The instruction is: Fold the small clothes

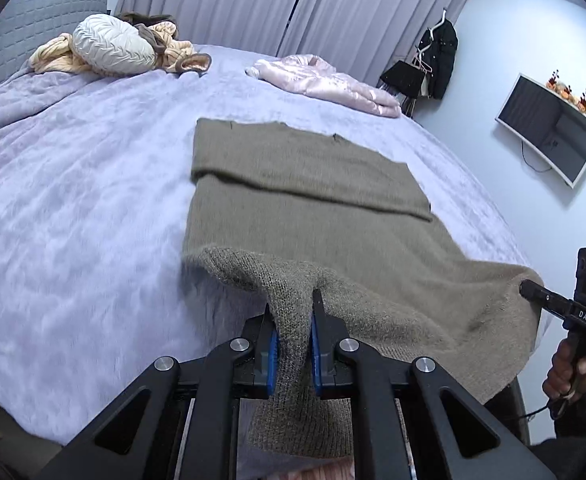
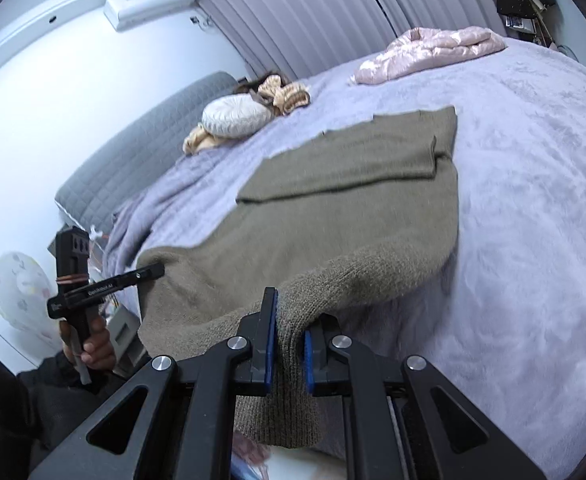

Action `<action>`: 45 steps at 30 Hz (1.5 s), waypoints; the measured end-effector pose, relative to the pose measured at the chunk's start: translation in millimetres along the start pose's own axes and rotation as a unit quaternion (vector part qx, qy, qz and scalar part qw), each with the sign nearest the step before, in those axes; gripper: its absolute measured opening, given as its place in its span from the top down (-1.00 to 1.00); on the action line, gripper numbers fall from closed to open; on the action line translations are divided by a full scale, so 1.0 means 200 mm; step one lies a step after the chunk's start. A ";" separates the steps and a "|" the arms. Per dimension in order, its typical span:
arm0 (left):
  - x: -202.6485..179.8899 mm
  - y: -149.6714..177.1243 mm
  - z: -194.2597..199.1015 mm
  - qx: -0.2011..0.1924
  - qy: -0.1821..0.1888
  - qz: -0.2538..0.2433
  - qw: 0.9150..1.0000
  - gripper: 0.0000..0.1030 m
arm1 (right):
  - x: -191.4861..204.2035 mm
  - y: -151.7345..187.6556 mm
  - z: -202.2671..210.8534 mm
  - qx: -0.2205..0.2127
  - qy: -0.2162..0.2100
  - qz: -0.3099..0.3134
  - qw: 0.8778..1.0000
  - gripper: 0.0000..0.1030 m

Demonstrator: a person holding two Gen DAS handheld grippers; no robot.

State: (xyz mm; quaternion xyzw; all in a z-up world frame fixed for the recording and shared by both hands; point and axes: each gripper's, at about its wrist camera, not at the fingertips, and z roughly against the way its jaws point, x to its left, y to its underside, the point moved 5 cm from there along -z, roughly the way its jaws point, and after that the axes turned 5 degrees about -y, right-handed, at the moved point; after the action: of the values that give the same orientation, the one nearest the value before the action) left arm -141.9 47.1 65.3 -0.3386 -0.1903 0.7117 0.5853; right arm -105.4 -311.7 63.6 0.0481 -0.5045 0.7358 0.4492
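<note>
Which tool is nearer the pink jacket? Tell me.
Right, as far as I can judge. The pink jacket lies at the bed's far right side; the right tool grips the olive sweater's near hem on that side, the left tool on the opposite side.

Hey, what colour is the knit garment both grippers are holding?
Olive-brown, a plain knit with no pattern. The sweater shows best in the left wrist view.
</note>
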 end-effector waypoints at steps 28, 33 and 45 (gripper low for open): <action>0.01 -0.57 -0.35 -0.002 -0.060 0.033 0.998 0.73 | -0.21 -0.71 -0.34 -0.022 0.098 -0.011 0.995 0.77; 0.01 -0.63 -0.42 0.008 -0.065 0.032 0.997 0.73 | -0.26 -0.77 -0.42 -0.002 0.117 -0.020 0.993 0.77; 0.07 -0.81 -0.58 0.028 -0.061 0.052 0.996 0.73 | -0.38 -0.92 -0.54 0.014 0.134 -0.042 0.990 0.77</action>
State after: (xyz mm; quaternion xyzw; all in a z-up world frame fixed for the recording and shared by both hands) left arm 53.3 84.8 88.5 -0.2876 -0.1878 0.7652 0.5444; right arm 111.7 -257.1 100.8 -0.0233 -0.4273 0.7231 0.5422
